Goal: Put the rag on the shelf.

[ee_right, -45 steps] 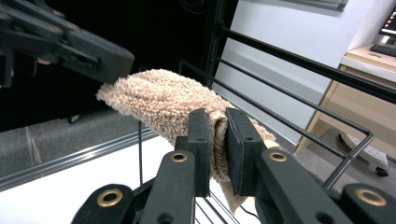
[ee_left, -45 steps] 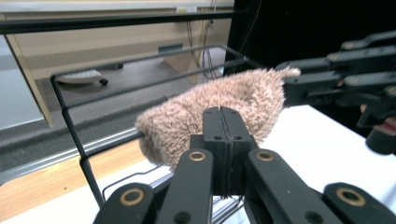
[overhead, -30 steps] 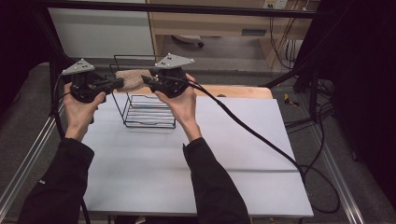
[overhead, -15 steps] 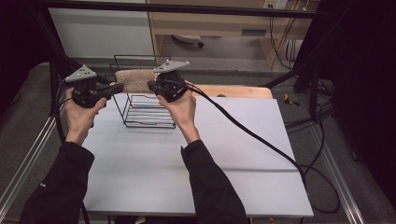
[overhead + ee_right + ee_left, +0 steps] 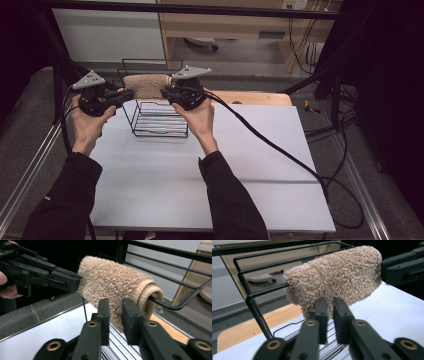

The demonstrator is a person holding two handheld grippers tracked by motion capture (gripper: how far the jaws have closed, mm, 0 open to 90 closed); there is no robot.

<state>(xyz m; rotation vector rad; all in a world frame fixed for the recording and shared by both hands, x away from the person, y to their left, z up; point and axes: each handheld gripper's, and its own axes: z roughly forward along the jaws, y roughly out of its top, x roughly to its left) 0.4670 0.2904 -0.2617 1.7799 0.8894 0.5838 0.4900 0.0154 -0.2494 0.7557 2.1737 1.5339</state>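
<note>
Towel [image 5: 147,85], one beige terry piece, hung folded over the top front wire of the black wire rack [image 5: 157,120], which stood at the far left of your white table [image 5: 250,165]. Beyond that table a strip of wooden board [image 5: 255,96] ran along its far edge, then grey floor, a pale wall panel and a wooden cabinet; dark frame bars crossed overhead and black cables trailed off to your right.

You held one gripper at each end of the towel. From above, your left gripper [image 5: 125,94] and right gripper [image 5: 165,92] each met an end of it, but whether the jaws pinched cloth I could not tell there. Your left gripper view showed its own two jaws nearly together with a narrow gap, having just opened a little, the towel's lower edge lying just behind their tips; whether they still pinched it I could not tell. Your right gripper view showed the same: jaws a little parted, just eased open, cloth hanging behind them. That view also showed the rolled hem wrapped over the wire, and your left gripper [image 5: 79,280] touching the far end.

Counted: one towel, one rack, two grippers, two hands.
</note>
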